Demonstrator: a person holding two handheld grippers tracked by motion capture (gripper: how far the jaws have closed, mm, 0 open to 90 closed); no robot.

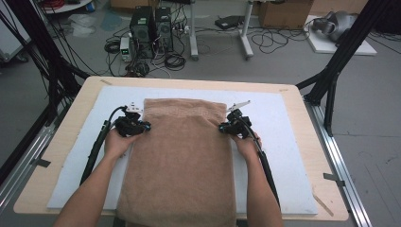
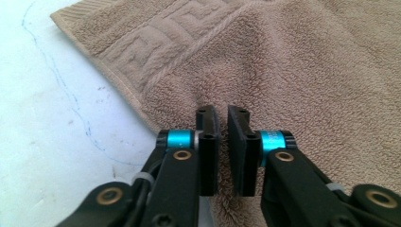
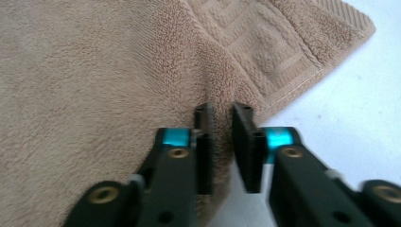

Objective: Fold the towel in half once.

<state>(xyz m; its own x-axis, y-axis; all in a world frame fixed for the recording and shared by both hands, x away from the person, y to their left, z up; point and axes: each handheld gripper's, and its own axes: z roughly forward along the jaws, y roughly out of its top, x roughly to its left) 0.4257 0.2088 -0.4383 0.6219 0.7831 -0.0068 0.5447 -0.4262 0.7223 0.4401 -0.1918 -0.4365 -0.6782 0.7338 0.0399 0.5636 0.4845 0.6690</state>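
Brown towel [image 1: 182, 156] lies flat on the white mat [image 1: 279, 118] that covers the bench [image 1: 312, 123] — long way running from the far middle of the mat to the near edge, where it hangs slightly over. Far end shows a woven key-pattern band.

My left claw [image 1: 142, 126] sits on the towel's left edge, close to its far left corner. In the left gripper view the jaws are clenched with a ridge of terry pinched between the pads, so it is grasping the towel [image 2: 302, 71] at its edge, mat [image 2: 56, 132] just beside.

My right claw [image 1: 226, 127] mirrors it on the towel's right edge, near the far right corner. Right gripper view: jaws drawn together over the towel [image 3: 94, 94] border, cloth bunched up into the narrow gap — grasping the towel too, mat [image 3: 345, 104] showing right beside the jaw.

Both hands hold the claws low on the mat, cables trailing back along my forearms.
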